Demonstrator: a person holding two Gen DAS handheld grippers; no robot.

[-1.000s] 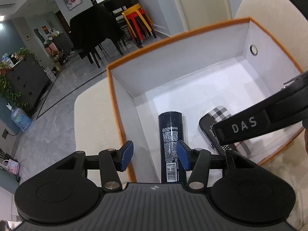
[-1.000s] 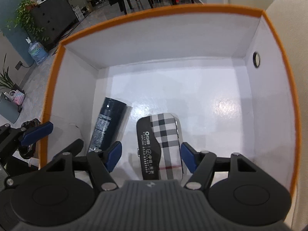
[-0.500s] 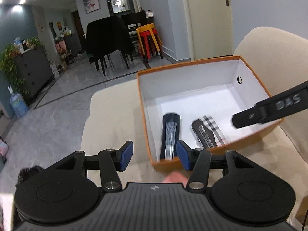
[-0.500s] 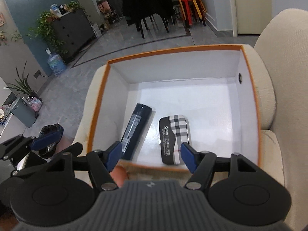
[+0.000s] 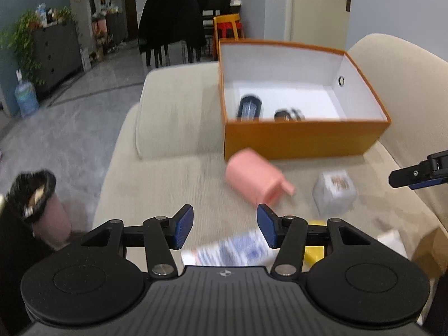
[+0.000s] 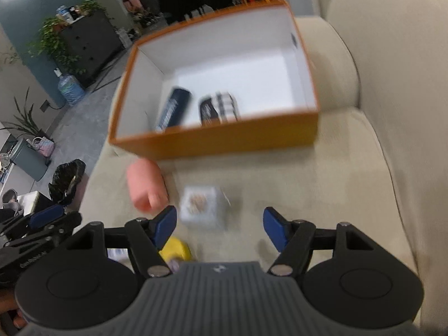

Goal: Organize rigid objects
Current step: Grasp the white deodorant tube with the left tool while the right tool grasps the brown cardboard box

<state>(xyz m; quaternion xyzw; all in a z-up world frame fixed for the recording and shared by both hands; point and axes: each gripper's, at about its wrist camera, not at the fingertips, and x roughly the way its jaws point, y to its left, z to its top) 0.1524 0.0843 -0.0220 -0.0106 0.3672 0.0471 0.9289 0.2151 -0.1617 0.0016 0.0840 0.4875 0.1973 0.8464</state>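
the orange box (image 5: 302, 140) sits on the beige sofa (image 5: 168, 173), up against the back cushion. two things are already lying inside it, side by side near the front wall: a dark can (image 6: 173, 109) and a checked case (image 6: 219, 107). so part of the tidying looks done.

more things are not put away yet. on the sofa seat, in front of the box, there is a pink cup (image 5: 256, 180) lying on its side, close to the box's front wall. just beside it is a small clear cube box (image 6: 200, 205) with something brown in it. nearer to the tongs there is a yellow thing (image 6: 175, 247), mostly hidden, and a blue and white packet (image 5: 232, 250) that is too blurry to name. there may be more stuff at the right edge, but it is hard to tell.

the left gripper (image 5: 225, 228) has its blue tips apart and nothing between them. the right gripper (image 6: 219, 228) is open too and holds nothing. the cube box lies just past its tips, a bit toward the left tip.

my guess is the job is less than half done. two things are in, and at least four are left to pick up. the cube box looks like the next easy grab for the right tongs, and the pink cup for the left.
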